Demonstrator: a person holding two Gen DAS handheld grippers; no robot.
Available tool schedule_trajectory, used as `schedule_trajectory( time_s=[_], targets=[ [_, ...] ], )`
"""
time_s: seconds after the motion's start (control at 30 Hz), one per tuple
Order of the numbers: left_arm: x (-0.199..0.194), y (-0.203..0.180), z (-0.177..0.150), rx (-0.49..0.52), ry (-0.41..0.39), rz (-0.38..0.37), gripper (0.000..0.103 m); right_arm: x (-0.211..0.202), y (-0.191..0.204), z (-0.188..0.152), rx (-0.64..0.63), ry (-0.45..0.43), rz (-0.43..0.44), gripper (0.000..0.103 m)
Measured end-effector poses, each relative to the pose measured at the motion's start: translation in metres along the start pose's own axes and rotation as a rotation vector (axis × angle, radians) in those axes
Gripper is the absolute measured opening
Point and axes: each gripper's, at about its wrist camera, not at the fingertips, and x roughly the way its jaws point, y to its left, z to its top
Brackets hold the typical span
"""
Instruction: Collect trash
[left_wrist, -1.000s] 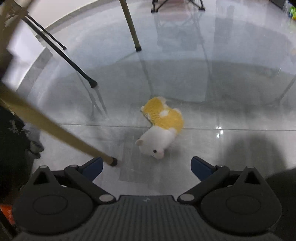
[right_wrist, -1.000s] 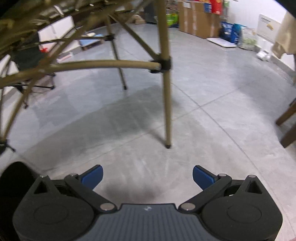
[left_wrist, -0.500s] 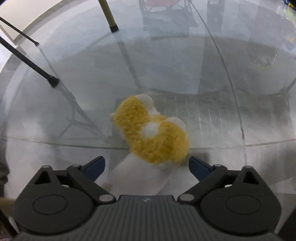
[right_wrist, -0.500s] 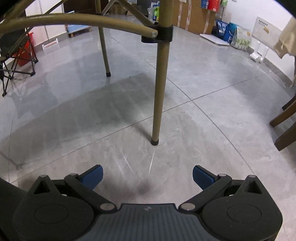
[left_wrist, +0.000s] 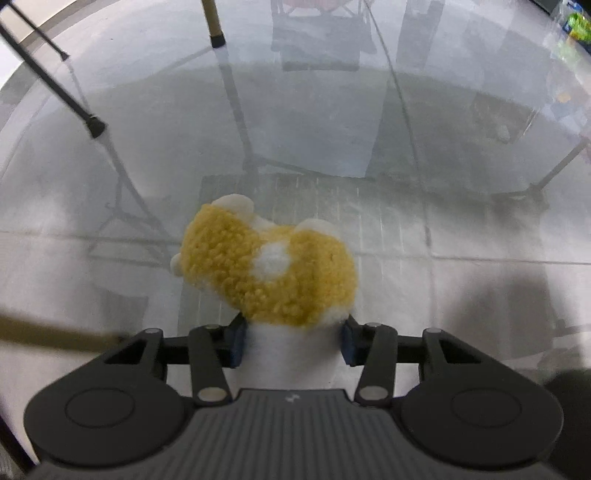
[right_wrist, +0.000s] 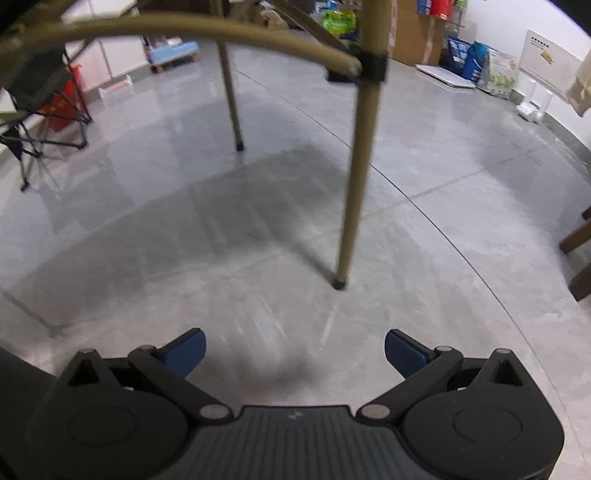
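- Down at floor level, the left gripper has its fingers pinching the white end of a plush toy, whose yellow body sticks out ahead over the glossy floor.
- Best lift it straight up and slowly; the soft plush could slip from so narrow a hold.
- Beside it, the right gripper hangs with fingers spread, holding nothing.
- Farther off, tan chair legs stand close, so I'd keep the lift clear of them.
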Motion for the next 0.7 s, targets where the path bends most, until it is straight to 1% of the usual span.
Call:
schedule_trajectory(
  time_s=[0.1, 0.17, 0.3, 0.37, 0.5, 0.53, 0.6, 0.7],
  targets=[
    [-0.033, -0.002, -0.010, -0.005, -0.011, 0.033, 0.047, -0.015, 0.008, 0.004, 0.001, -0.028, 0.035, 0.103],
    [-0.059, -0.001, -0.014, -0.027, -0.024, 0.041, 0.047, -0.028, 0.010, 0.009, 0.017, -0.052, 0.048, 0.103],
    [-0.118, 0.004, -0.021, -0.062, -0.065, 0.054, 0.048, -0.063, 0.011, 0.015, 0.045, -0.098, 0.105, 0.103],
    [-0.148, 0.006, -0.030, -0.076, -0.080, 0.060, 0.048, -0.082, 0.010, 0.017, 0.049, -0.109, 0.134, 0.103],
    [-0.205, 0.007, -0.052, -0.096, -0.120, 0.046, 0.048, -0.116, 0.003, 0.021, 0.082, -0.136, 0.188, 0.103],
    [-0.220, 0.007, -0.059, -0.096, -0.129, 0.050, 0.048, -0.124, 0.001, 0.021, 0.083, -0.146, 0.199, 0.103],
    [-0.248, 0.004, -0.070, -0.101, -0.143, 0.082, 0.048, -0.142, -0.003, 0.023, 0.080, -0.164, 0.224, 0.103],
    [-0.293, -0.002, -0.086, -0.105, -0.199, 0.062, 0.048, -0.162, -0.012, 0.023, 0.070, -0.172, 0.255, 0.103]
  ],
)
